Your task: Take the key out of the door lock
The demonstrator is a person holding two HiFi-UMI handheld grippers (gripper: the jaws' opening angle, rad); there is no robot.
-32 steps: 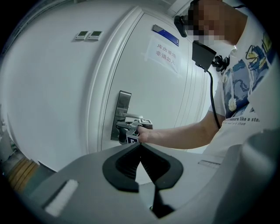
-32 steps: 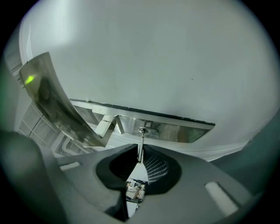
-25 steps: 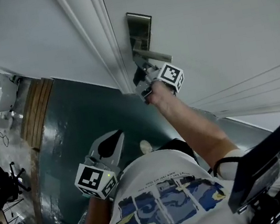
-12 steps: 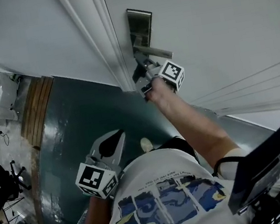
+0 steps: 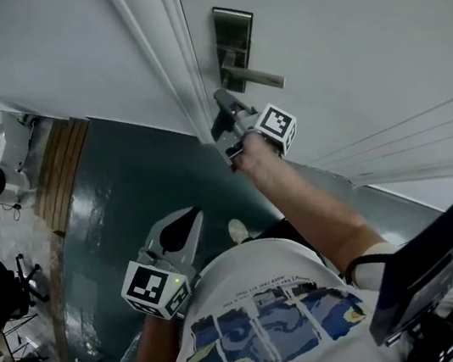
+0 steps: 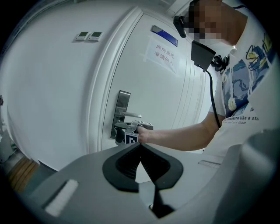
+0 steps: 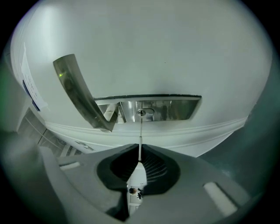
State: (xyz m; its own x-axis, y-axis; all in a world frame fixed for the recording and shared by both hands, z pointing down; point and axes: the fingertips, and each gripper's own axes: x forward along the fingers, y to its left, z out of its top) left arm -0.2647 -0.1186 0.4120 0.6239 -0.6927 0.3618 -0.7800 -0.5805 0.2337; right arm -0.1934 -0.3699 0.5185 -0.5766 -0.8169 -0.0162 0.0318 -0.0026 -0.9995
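My right claw (image 7: 139, 151) is clenched on the key (image 7: 140, 133), whose thin blade runs straight ahead of my jaws toward the keyhole (image 7: 141, 112) in the steel lock plate (image 7: 175, 109) (whether its tip is clear of the hole, I cannot tell). The door handle (image 7: 78, 89) sweeps off above and left of the jaws. My left claw (image 6: 140, 146) hangs well back from the door, jaws pressed together on nothing.

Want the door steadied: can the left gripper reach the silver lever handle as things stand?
Probably not: the left gripper hangs low, jaws together, apart from the silver lever handle, with the right gripper beneath it.
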